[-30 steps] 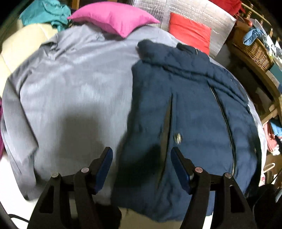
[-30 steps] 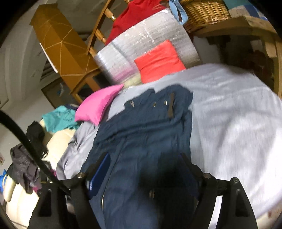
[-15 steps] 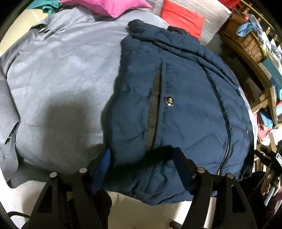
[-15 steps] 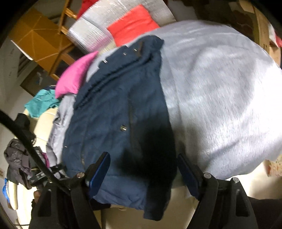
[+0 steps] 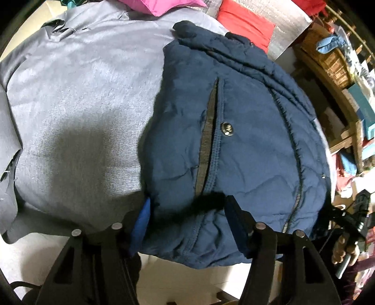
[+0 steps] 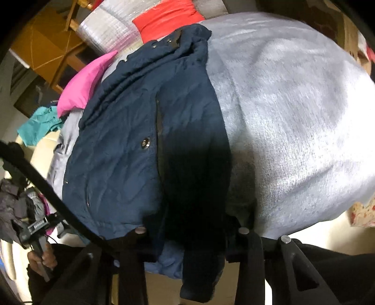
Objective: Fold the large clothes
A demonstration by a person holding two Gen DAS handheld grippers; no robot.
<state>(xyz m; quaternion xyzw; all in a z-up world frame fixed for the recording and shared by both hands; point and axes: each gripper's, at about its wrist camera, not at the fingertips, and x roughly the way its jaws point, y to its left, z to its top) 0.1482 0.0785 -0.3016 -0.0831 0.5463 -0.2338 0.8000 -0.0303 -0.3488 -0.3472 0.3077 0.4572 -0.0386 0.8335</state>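
Your left gripper (image 5: 187,211) has its jaws about half apart, and they have just been closing: the hem of the jacket (image 5: 234,145) sits between them, the blue left pad (image 5: 141,223) tucked under the jacket's left edge and the right finger lying on top of the cloth beside the pocket slit. You cannot tell from this view whether the pads are pressing the cloth yet.

Your right gripper (image 6: 189,237) has also just been closing, much further. Its jaws are narrow and a thick bunch of the jacket (image 6: 121,145) hem fills the gap between them, with a flap hanging down past the fingers; the pads themselves are lost in the dark fabric and shadow, but the cloth looks pinched.

The jacket lies flat, front side up, on a grey sheet (image 5: 82,105), its collar at the far end and its hem at the near edge by both grippers. A snap button (image 5: 226,128) shines beside the pocket, and the zip (image 5: 294,164) runs down to the right of it.

Beyond the collar lie a pink pillow (image 5: 161,5) and a red pillow (image 5: 243,25), the latter against a silver panel (image 5: 290,25). A wicker basket (image 5: 328,63) sits on a shelf at the right. Your hand (image 6: 44,258) on the other gripper's handle shows in the lower left of the right view
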